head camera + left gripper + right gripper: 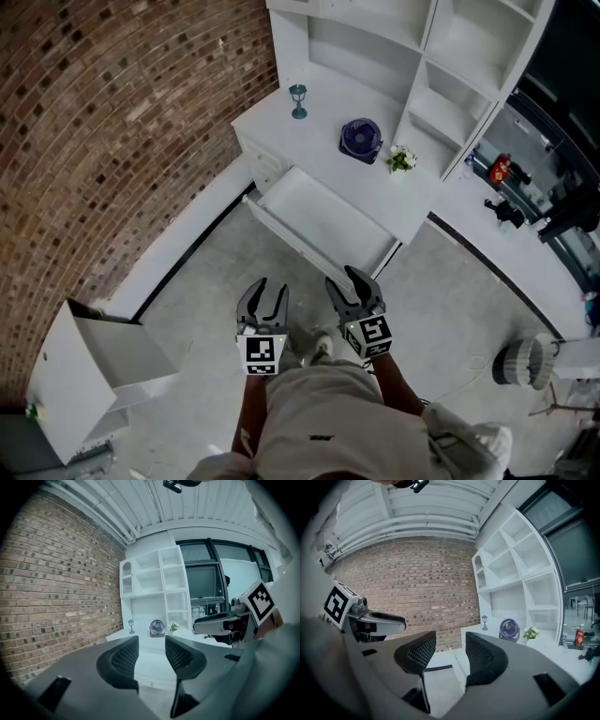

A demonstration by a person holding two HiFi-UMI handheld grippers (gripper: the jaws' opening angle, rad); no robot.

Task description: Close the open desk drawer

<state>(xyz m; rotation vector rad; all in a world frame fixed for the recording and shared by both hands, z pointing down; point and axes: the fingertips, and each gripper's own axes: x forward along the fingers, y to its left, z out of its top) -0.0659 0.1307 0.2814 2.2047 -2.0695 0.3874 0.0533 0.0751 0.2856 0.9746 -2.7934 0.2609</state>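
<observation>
Two black two-jaw grippers are held side by side low in the head view, both aimed at the desk; the left gripper (264,286) has its jaws spread with nothing between them, and the right gripper (352,277) is spread likewise. The white open desk drawer (323,220) stands pulled well out of the white desk (319,131) toward the person, its front edge ahead of both grippers and clear of them. On the desktop stand a small teal lantern (298,100), a round blue fan (361,139) and a little potted plant (401,159); a red brick wall (112,141) runs along the left.
</observation>
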